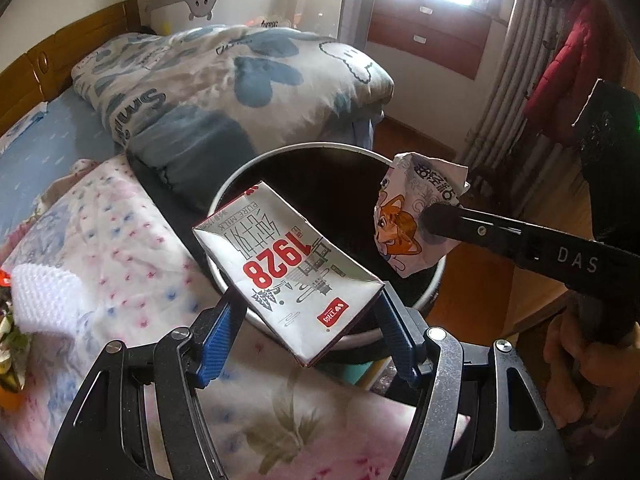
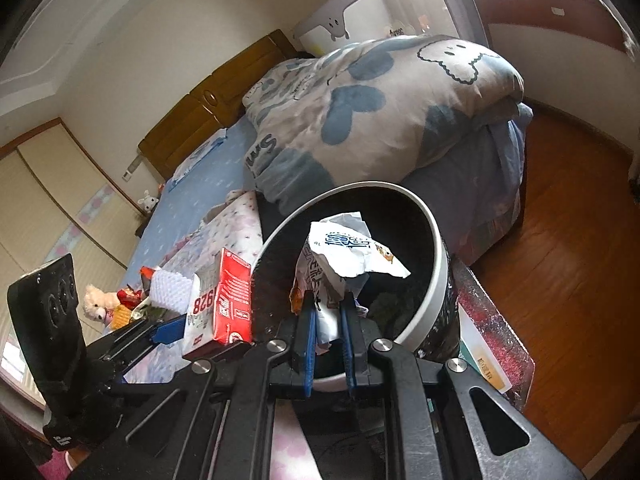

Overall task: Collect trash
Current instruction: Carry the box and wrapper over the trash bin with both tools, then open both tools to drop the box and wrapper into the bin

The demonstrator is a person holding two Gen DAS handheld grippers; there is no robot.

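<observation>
A wide bed [image 1: 60,148] fills the far side of the room, with a folded cloud-print duvet [image 1: 224,80] heaped on the blue sheet and a pink flowered blanket [image 1: 120,240] spread nearer. At the bed's edge stands the round trash bin [image 1: 434,280], white-rimmed with a dark inside; whether anything already lies at its bottom I cannot quite make out, since the interior is in shadow.

The milk carton [image 1: 292,268], white with red "1928" print, is held over the near rim of the bin, tilted. The left hand-held gripper [image 1: 308,304] pinches it across its width, blue pads pressed on the two narrow sides near the lower end. The carton looks empty and flattened, so it is probably light, fairly stiff along its folds but easy to crush further; the side grip near one end seems sound, though the glossy card could slip if the squeeze slackens.

The crumpled snack wrapper [image 2: 344,256], printed with a cartoon fox, hangs over the bin's opening. The right hand-held gripper [image 2: 326,312] has its jaws pressed nearly together on the wrapper's lower bunched end. It is thin, soft and almost weightless, likely to cling or flutter, so gripping the gathered part suits it better than a loose edge.
</observation>
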